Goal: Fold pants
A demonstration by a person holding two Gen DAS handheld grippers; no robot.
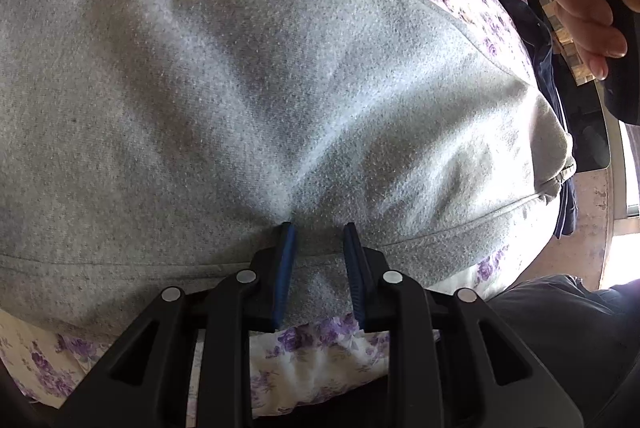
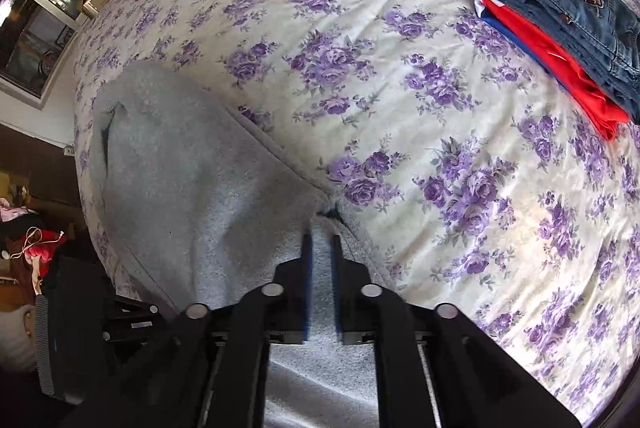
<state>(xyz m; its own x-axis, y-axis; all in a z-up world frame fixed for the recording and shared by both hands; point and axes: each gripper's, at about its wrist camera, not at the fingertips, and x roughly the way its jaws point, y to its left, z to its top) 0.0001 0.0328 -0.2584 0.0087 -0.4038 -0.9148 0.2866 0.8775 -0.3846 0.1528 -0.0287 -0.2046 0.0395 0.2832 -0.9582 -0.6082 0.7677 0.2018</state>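
Now the grey pants point(image 1: 248, 100) lie spread on the floral bedsheet point(image 2: 400, 108). Both grippers pinch the fabric: the left gripper point(image 1: 318, 232) has its jaws nipped on a raised fold near one edge, and the right gripper point(image 2: 321, 242) clamps a bunched ridge. No containers show; folded jeans point(image 2: 568, 16) sit atop red cloth point(image 2: 560, 68) on the bed, well apart.

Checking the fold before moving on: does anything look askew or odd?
Nothing is damaged or spilled. The grey pants lie rumpled, creases fanning from the left gripper; the right gripper pinches another bunch. Folded jeans sit neatly aside on the bed.
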